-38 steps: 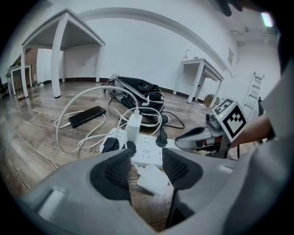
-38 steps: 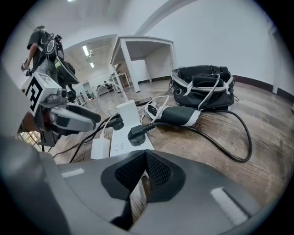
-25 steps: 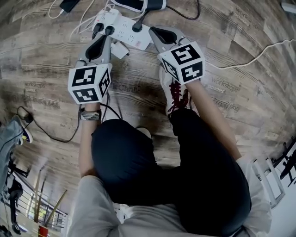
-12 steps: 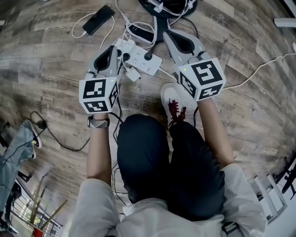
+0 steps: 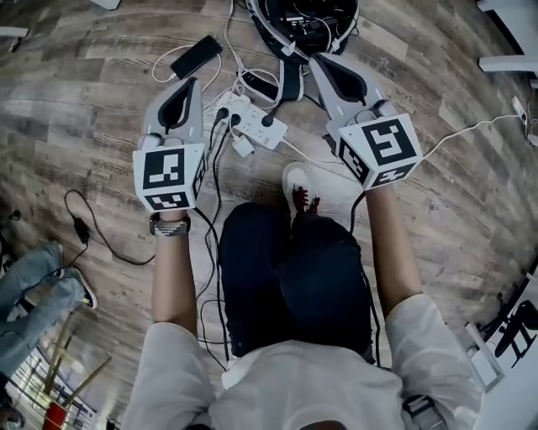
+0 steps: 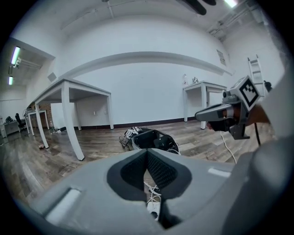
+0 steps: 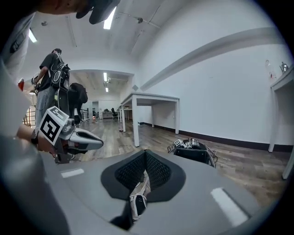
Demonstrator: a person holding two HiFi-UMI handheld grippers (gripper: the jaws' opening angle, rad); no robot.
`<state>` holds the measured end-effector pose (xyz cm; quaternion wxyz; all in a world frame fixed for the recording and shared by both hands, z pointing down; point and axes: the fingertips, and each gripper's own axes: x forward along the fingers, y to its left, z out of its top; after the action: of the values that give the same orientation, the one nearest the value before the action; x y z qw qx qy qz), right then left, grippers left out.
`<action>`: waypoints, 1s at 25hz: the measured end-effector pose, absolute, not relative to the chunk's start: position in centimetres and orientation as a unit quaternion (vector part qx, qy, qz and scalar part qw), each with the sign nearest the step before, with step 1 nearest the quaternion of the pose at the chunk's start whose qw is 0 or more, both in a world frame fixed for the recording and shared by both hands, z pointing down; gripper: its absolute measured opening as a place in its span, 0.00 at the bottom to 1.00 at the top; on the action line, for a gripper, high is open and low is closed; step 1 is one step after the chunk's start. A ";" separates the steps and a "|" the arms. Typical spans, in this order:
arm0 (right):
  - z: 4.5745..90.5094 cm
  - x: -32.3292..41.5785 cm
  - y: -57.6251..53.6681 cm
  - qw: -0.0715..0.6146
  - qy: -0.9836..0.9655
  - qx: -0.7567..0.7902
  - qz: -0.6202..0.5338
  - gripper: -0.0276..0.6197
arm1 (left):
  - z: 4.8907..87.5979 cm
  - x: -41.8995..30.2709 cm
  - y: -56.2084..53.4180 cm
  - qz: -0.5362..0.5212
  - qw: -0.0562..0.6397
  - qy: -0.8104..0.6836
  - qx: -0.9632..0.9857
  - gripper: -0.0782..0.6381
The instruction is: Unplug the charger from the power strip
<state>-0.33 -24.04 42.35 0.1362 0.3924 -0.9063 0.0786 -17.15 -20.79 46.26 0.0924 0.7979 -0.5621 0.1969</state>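
The white power strip (image 5: 256, 126) lies on the wood floor with black plugs in it, between and below my two grippers. A small white charger (image 5: 242, 145) rests on the floor just beside the strip, its cord trailing off. My left gripper (image 5: 183, 84) hangs high above the strip's left end, shut and empty. In the left gripper view (image 6: 147, 151) the pads meet, and a bit of the strip (image 6: 154, 209) shows far below through the gap. My right gripper (image 5: 319, 63) is up at the right, shut with nothing held; in its own view (image 7: 145, 153) only floor items show under the pads.
A black phone (image 5: 195, 57) on a white cable lies beyond the strip, and a black basket (image 5: 311, 13) of gear stands behind it. My white shoe (image 5: 301, 191) is near the strip. A black cable (image 5: 84, 231) loops at left. White tables (image 6: 69, 92) stand around.
Both grippers have risen well above the floor and away from the power strip, which now looks smaller. The head view has lifted too. The charger stays on the floor by the strip.
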 end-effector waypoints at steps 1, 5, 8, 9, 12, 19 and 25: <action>41.2 -0.4 -24.3 0.139 -0.907 0.388 0.080 0.05 | 45.0 -17.2 -20.7 0.198 0.095 -0.562 0.797 0.12; 34.7 -0.4 -25.5 0.140 -0.910 0.383 0.072 0.05 | 39.2 -17.1 -21.0 0.201 0.097 -0.562 0.797 0.12; 29.0 -0.5 -26.0 0.134 -0.912 0.383 0.060 0.05 | 34.0 -17.2 -21.3 0.202 0.095 -0.562 0.797 0.12; 27.1 -0.6 -26.1 0.131 -0.913 0.382 0.061 0.05 | 32.2 -17.3 -21.4 0.203 0.095 -0.561 0.797 0.12; 21.4 -0.7 -26.1 0.123 -0.916 0.375 0.066 0.05 | 26.6 -17.2 -21.7 0.207 0.087 -0.563 0.795 0.12; 7.4 -0.3 -26.6 0.121 -0.918 0.375 0.046 0.05 | 12.0 -16.2 -22.3 0.198 0.059 -0.574 0.793 0.12; -4.5 0.2 -26.9 0.101 -0.920 0.376 0.037 0.05 | -0.2 -15.5 -23.1 0.169 0.047 -0.586 0.791 0.12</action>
<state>0.23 -26.92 -4.54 0.1006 0.3761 -0.9204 0.0365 -15.47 -23.12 -0.21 0.0465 0.7912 -0.5859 0.1690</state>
